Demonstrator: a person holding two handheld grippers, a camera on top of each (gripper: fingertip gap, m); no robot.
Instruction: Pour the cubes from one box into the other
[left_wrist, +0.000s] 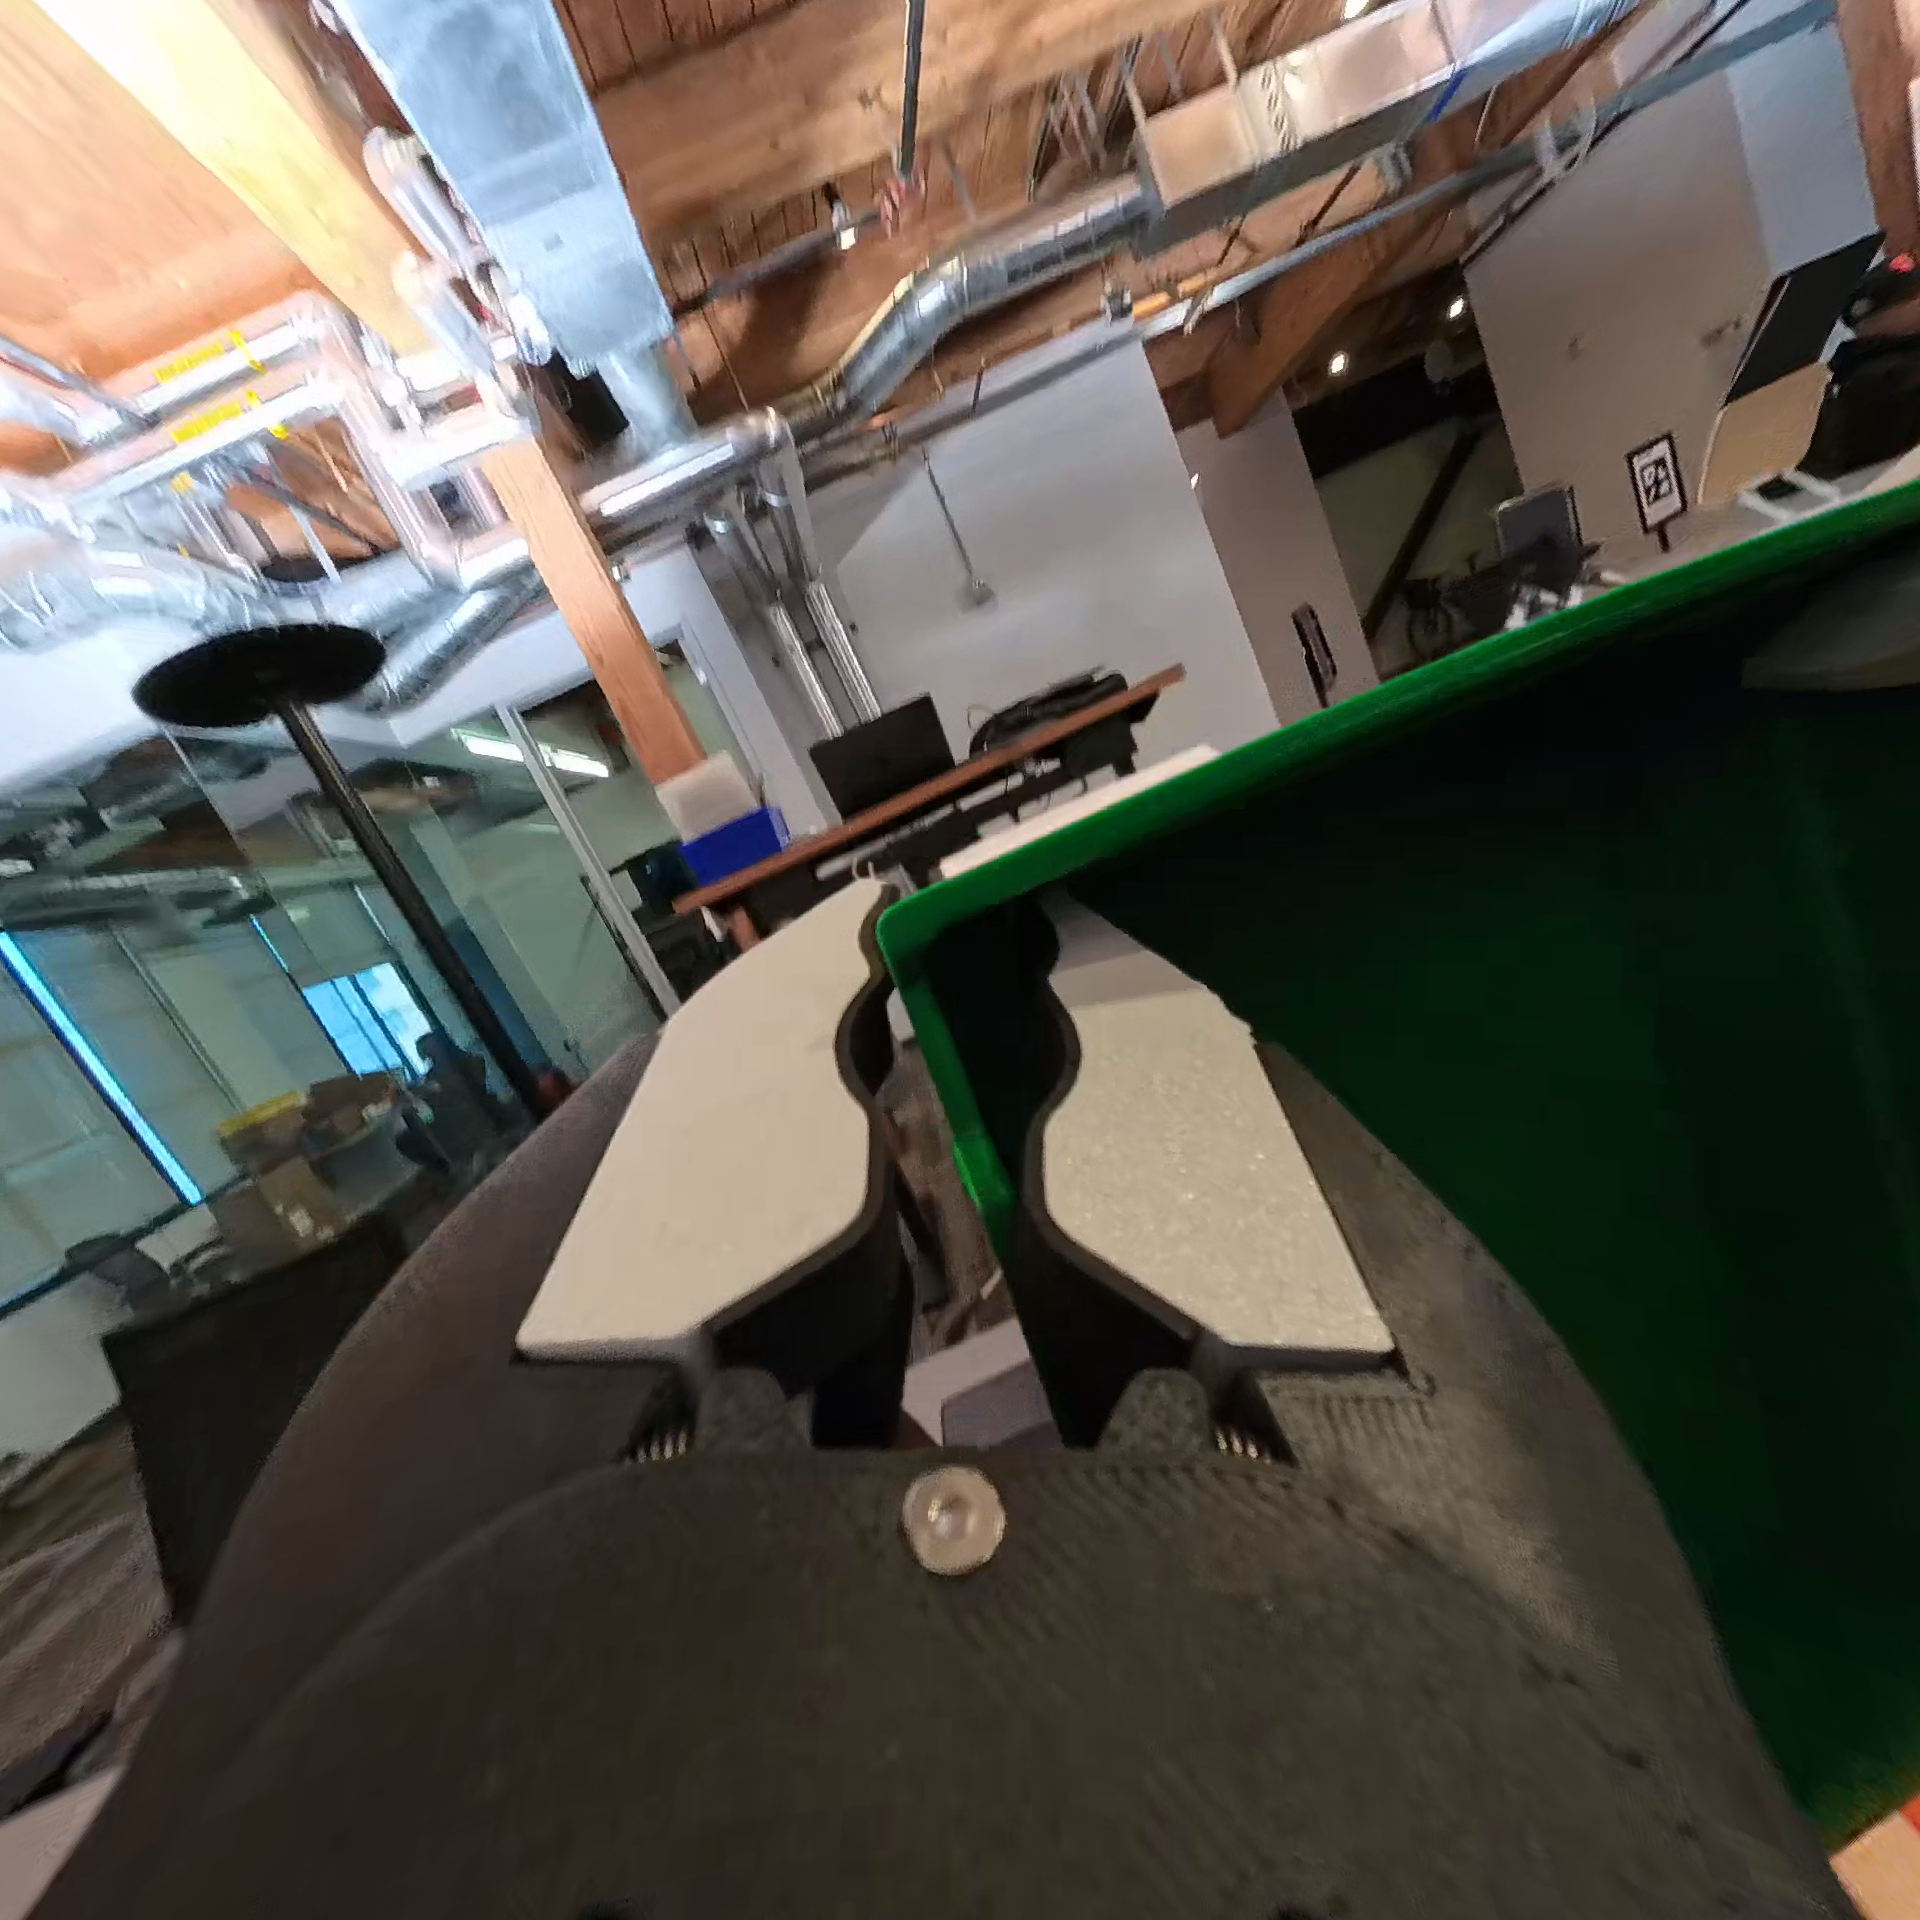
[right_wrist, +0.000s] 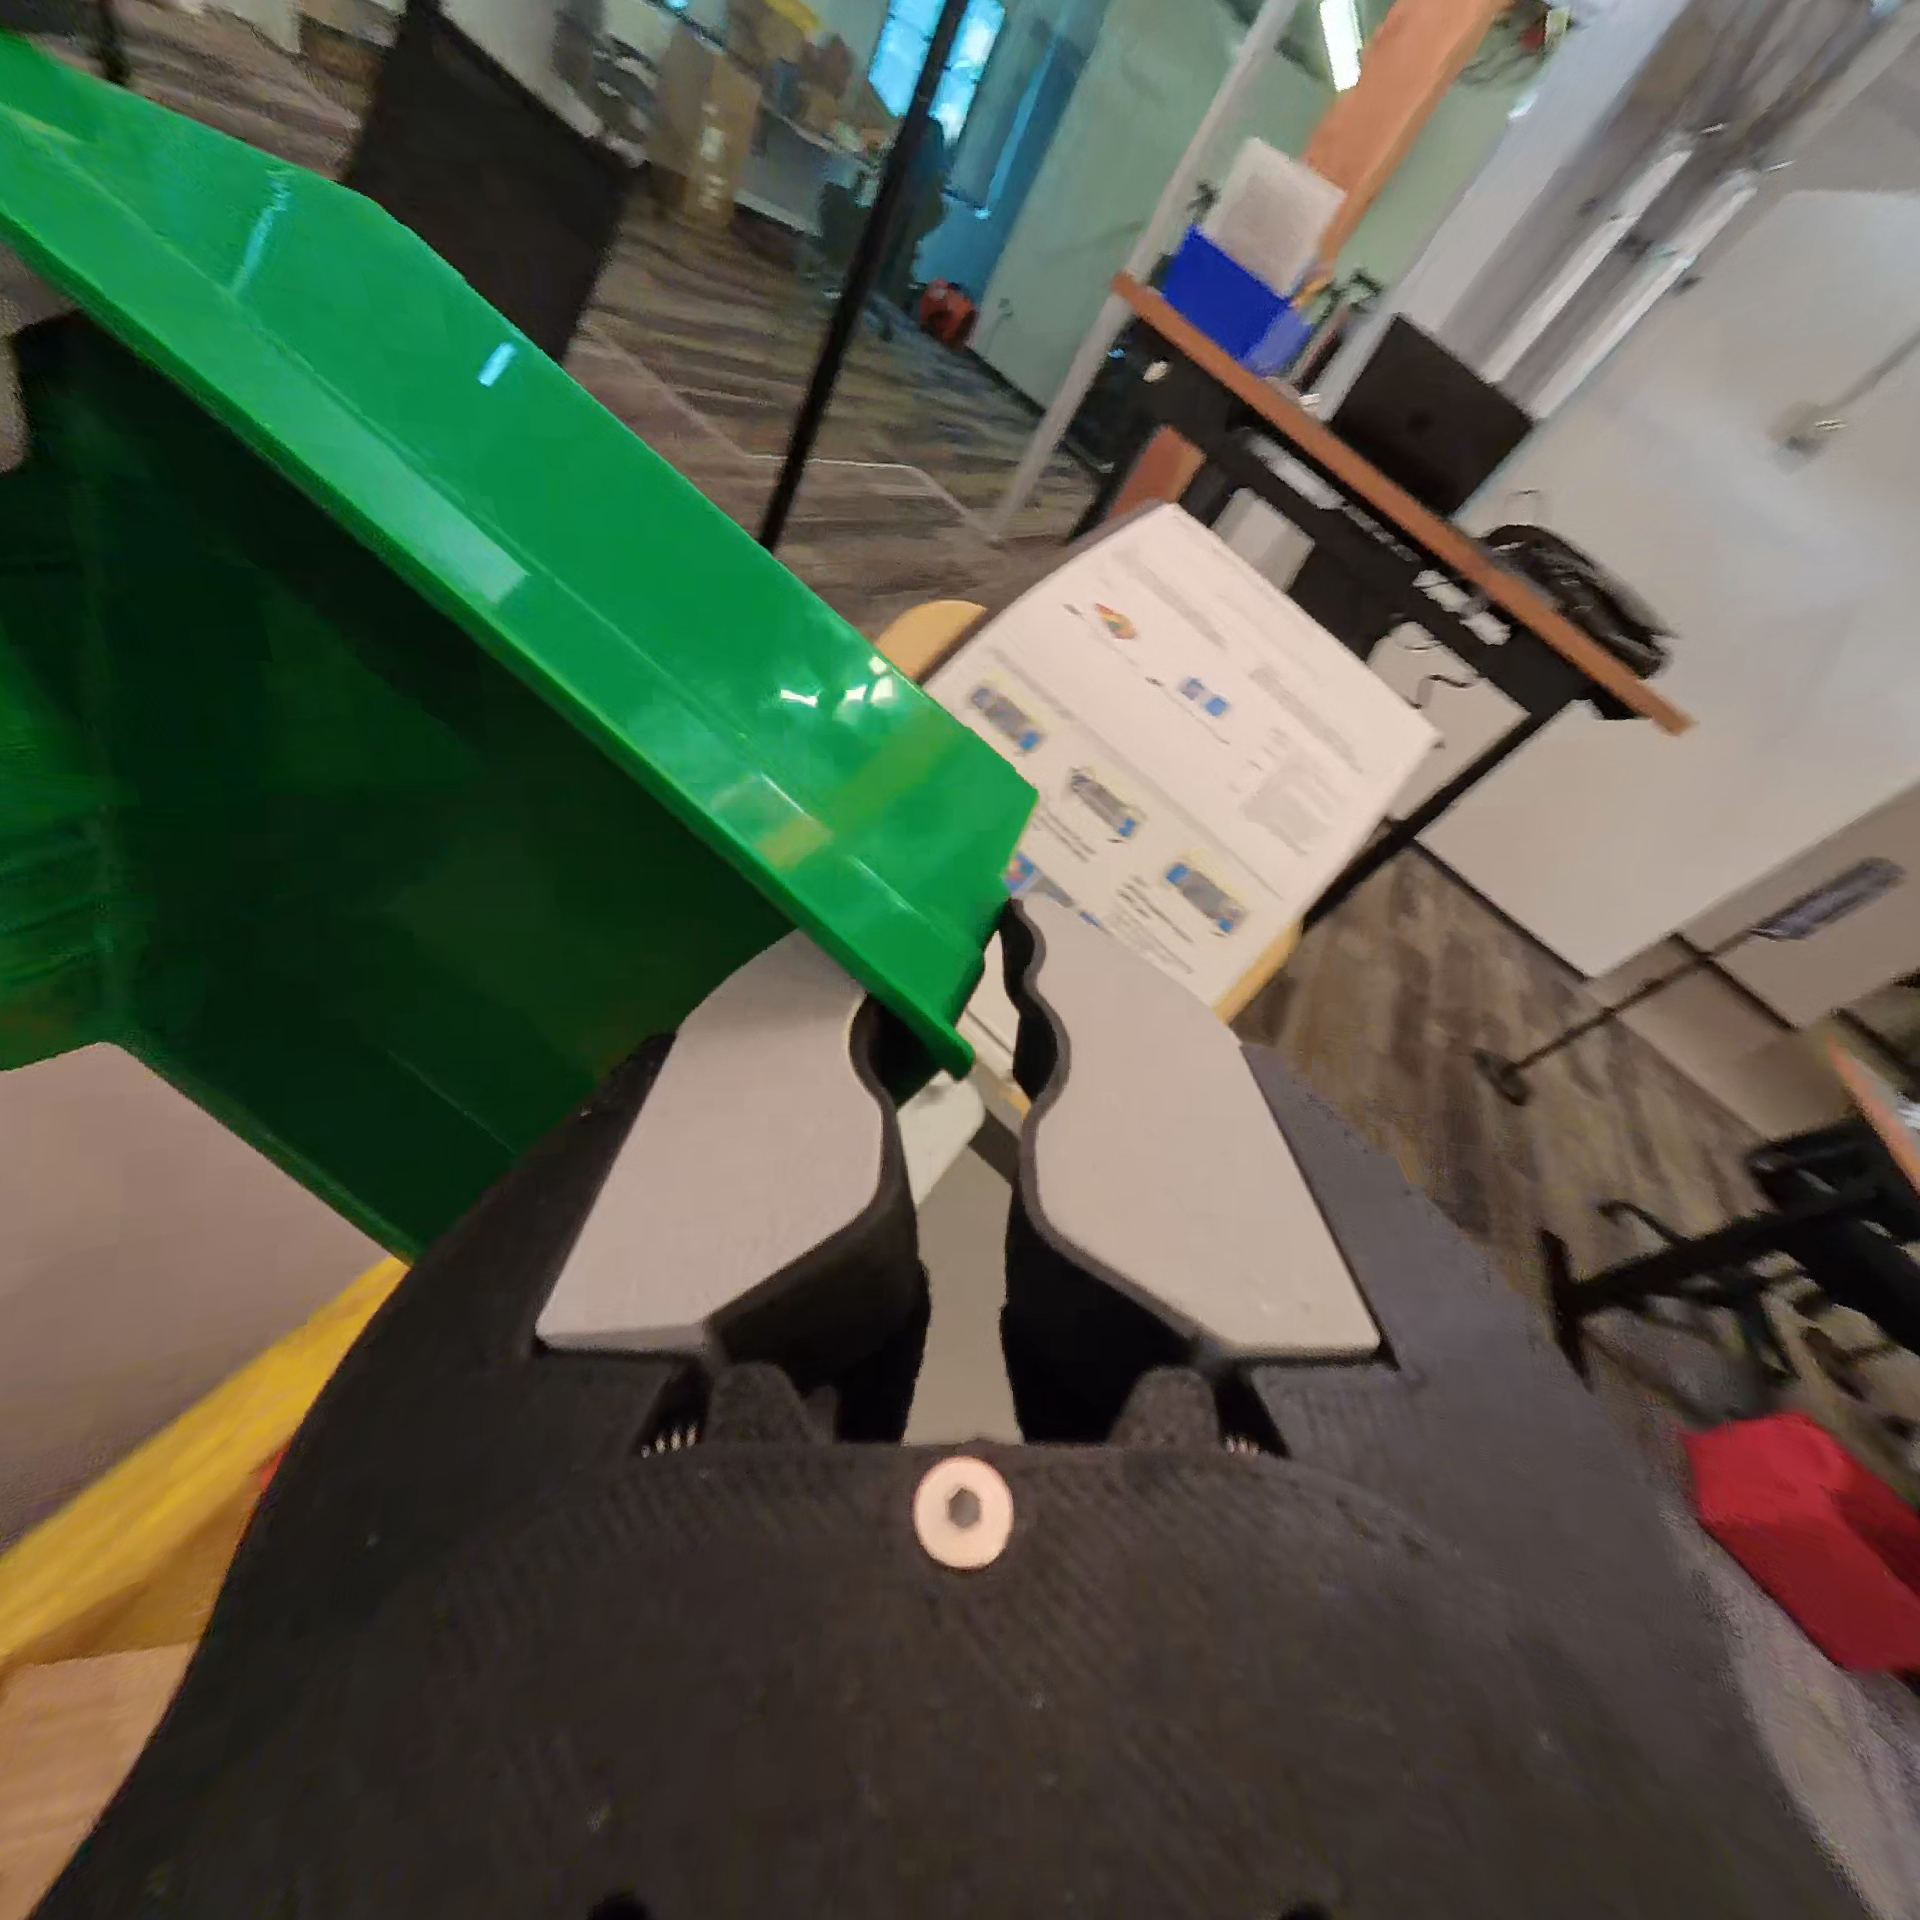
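— Green plastic box (left_wrist: 1507, 935) up in the air, tilted hard. Both grippers on it?

— Both. Left gripper (left_wrist: 961, 935) has its two fingers closed over the box's side wall at a corner of the rim; one grey finger (left_wrist: 748, 1122) lies outside the wall, the other inside. Camera points up toward timber ceiling and silver ducting (left_wrist: 935, 301).

— And the right one?

— Right gripper (right_wrist: 997, 977) is clamped on the rim of the same green box (right_wrist: 416, 644) at its far corner. The rim lip passes between the fingers near their tips; left finger (right_wrist: 748, 1174) sits under the box's wall, right finger beyond the rim.

— Cubes visible?

— None that I can make out. Inside of the box in the left wrist view is dark green shadow; contents cannot be told. Right wrist view shows only the outside and rim.

— Second box?

— A yellow edge (right_wrist: 177, 1475) at the lower left of the right wrist view, below the green box, blurred. Could be the other box; cannot say for certain.

— Surroundings?

— White printed sheet (right_wrist: 1195, 748) propped behind the right gripper's tips. Wooden-topped desk (right_wrist: 1403, 509) farther back, blue bin (right_wrist: 1226, 291) on it. Red object (right_wrist: 1808, 1538) on the carpet at lower right. Black pole lamp (left_wrist: 260, 665) and glass partitions to the left in the left wrist view.
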